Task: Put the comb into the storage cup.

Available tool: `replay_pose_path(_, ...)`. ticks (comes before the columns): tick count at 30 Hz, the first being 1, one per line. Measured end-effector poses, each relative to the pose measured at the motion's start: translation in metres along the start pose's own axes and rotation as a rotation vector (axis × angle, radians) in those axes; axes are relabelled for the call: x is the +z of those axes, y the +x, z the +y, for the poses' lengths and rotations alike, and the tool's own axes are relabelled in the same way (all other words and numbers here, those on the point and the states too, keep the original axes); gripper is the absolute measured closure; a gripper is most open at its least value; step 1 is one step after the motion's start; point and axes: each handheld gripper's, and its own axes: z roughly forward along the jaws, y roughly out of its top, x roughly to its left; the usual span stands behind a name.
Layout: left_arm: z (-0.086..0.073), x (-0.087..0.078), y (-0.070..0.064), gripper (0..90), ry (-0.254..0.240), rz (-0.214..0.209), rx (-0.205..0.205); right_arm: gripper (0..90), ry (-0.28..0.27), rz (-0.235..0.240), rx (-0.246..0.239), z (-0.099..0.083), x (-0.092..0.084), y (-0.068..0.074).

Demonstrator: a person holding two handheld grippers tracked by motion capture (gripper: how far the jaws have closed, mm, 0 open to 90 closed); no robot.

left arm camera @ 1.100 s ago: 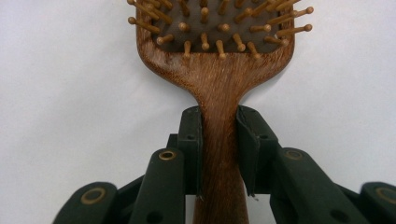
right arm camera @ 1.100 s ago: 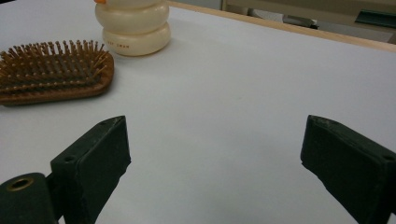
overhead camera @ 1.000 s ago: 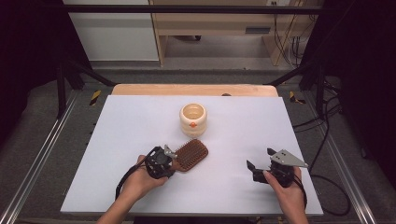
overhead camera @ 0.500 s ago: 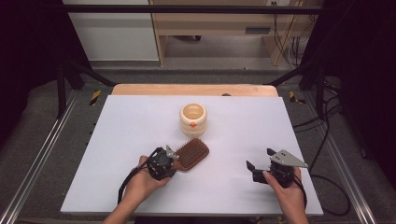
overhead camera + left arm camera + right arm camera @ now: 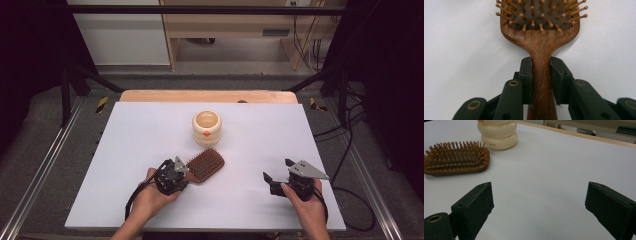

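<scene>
Hairbrush (image 5: 206, 164) on table (image 5: 125, 150), frame centre; handle toward lower left, in left gripper (image 5: 184, 172). Jar (image 5: 206, 128) just above brush. Right gripper (image 5: 275, 176) lower right, well apart.

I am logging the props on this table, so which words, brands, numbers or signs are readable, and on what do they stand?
Cream ribbed jar: a short line of small dark print on its lower ring, too blurred to read.
Jar's orange dot: a plain mark, no text.
Wooden hairbrush: no lettering on its handle or pad.
White table: no print or signs.
</scene>
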Motion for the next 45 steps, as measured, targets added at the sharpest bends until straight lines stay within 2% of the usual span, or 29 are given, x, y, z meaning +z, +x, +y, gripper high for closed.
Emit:
replay_pose_path(3, 0.002, 0.004, 0.0, 72.3, 0.045, -0.006, 0.013, 8.4, -0.002, 0.001, -0.001, 0.0, -0.001, 0.0)
replay_pose_path(10, 0.01, 0.005, 0.004, 72.3, 0.097, -0.034, 0.014, 8.5, 0.001, 0.001, 0.001, 0.0, -0.001, -0.001)
replay_pose_path(13, 0.012, 0.005, 0.005, 72.0, 0.122, -0.039, 0.026, 8.4, 0.002, 0.004, 0.002, 0.0, 0.0, 0.0)
replay_pose_path(17, 0.015, 0.006, 0.004, 70.6, 0.135, -0.036, 0.018, 8.6, 0.011, 0.009, -0.008, -0.001, 0.001, 0.001)
replay_pose_path(22, 0.018, 0.009, 0.007, 65.7, 0.137, -0.047, -0.014, 8.6, 0.012, 0.014, -0.007, 0.0, 0.002, 0.001)
replay_pose_path(26, 0.019, 0.009, 0.004, 67.6, 0.142, -0.038, 0.012, 8.4, 0.008, 0.018, -0.005, 0.0, 0.0, 0.001)
replay_pose_path(28, 0.018, 0.009, 0.004, 72.0, 0.133, -0.047, 0.017, 8.4, 0.011, 0.019, -0.007, 0.0, 0.0, 0.001)
replay_pose_path(32, 0.017, 0.009, 0.004, 72.4, 0.121, -0.044, 0.02, 8.4, 0.012, 0.02, -0.006, 0.0, 0.001, 0.002)
replay_pose_path(35, 0.015, 0.007, -0.002, 72.5, 0.108, -0.01, 0.065, 8.4, 0.011, 0.022, -0.006, 0.0, 0.001, 0.002)
replay_pose_path(40, 0.011, 0.002, -0.007, 72.5, 0.032, -0.013, 0.056, 8.4, 0.002, 0.018, 0.001, 0.0, -0.001, 0.002)
replay_pose_path(42, 0.009, 0.001, -0.01, 72.5, -0.002, 0.0, 0.079, 8.4, -0.001, 0.018, -0.002, 0.001, -0.001, 0.002)
replay_pose_path(44, 0.008, 0.0, -0.013, 72.5, -0.042, 0.035, 0.105, 8.4, -0.004, 0.016, -0.005, 0.001, -0.002, 0.002)
replay_pose_path(45, 0.006, 0.0, -0.014, 72.5, -0.08, 0.031, 0.113, 8.4, -0.005, 0.012, -0.009, 0.001, -0.002, 0.002)
